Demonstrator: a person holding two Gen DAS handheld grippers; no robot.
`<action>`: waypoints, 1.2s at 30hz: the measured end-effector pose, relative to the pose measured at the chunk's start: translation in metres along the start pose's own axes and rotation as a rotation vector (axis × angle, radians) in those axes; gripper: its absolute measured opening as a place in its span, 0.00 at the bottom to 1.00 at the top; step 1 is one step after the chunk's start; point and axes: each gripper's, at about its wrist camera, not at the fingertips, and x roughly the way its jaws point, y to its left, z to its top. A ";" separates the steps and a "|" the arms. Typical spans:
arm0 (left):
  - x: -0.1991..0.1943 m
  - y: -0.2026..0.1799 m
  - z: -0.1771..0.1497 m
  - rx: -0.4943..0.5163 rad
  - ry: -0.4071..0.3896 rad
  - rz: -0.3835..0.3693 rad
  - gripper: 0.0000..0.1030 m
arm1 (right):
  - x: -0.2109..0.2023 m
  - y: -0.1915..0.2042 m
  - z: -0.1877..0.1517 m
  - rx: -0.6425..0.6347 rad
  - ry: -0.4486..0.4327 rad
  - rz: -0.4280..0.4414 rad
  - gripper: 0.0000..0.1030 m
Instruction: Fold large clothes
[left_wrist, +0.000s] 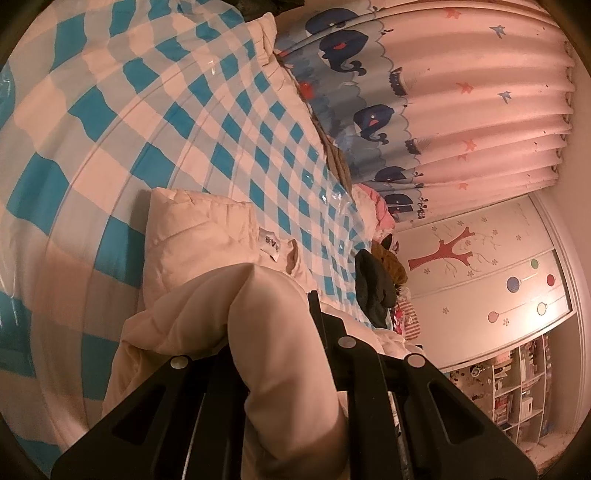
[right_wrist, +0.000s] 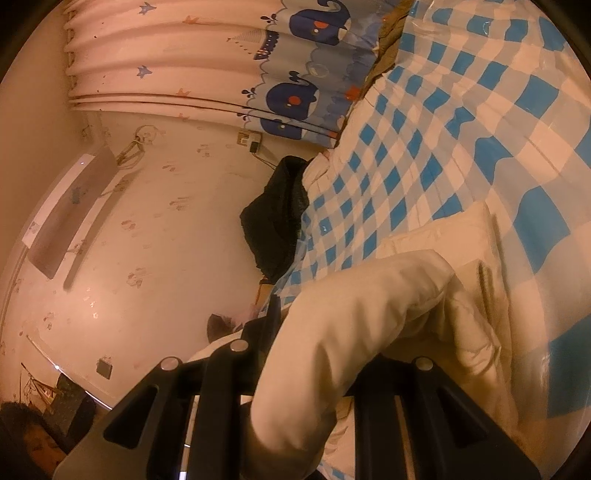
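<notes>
We have a cream padded jacket (left_wrist: 207, 236) lying on the bed, on top of a blue-and-white checked cover (left_wrist: 155, 122) with a glossy, plastic-like sheen. In the left wrist view, the left gripper (left_wrist: 280, 332) is clamped on a thick fold of the jacket: the fabric bulges up between the jaws and hides most of the gap, with one dark finger (left_wrist: 316, 314) showing along its right side. Beyond the held fold, the rest of the jacket rests flat on the cover, with a small white label (left_wrist: 269, 245) near its collar.

In the right wrist view, the right gripper (right_wrist: 314, 332) is likewise closed on a fat roll of the jacket (right_wrist: 354, 314), which rises between the jaws and drapes over the front of the tool. More of the jacket spreads out to the right of it on the checked cover (right_wrist: 461, 122).

Around the bed we see a curtain (left_wrist: 461, 92) printed with whales and stars, a pile of dark and coloured clothes (left_wrist: 376, 284) at the bed's far edge, and a wardrobe door (left_wrist: 480, 266) painted with a red tree. In the right view a dark garment (right_wrist: 277, 218) hangs off the bed's edge (just beside the wall), and a person's face (right_wrist: 40, 446) shows in the lower left corner.
</notes>
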 end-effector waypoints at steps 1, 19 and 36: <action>0.003 0.002 0.002 -0.006 0.000 0.003 0.09 | 0.002 -0.002 0.001 0.002 0.001 -0.005 0.18; 0.034 0.034 0.021 -0.066 0.022 0.035 0.10 | 0.015 -0.037 0.009 0.032 0.025 -0.068 0.19; 0.064 0.063 0.054 -0.284 -0.023 0.011 0.48 | 0.066 -0.071 0.046 0.131 0.077 -0.243 0.19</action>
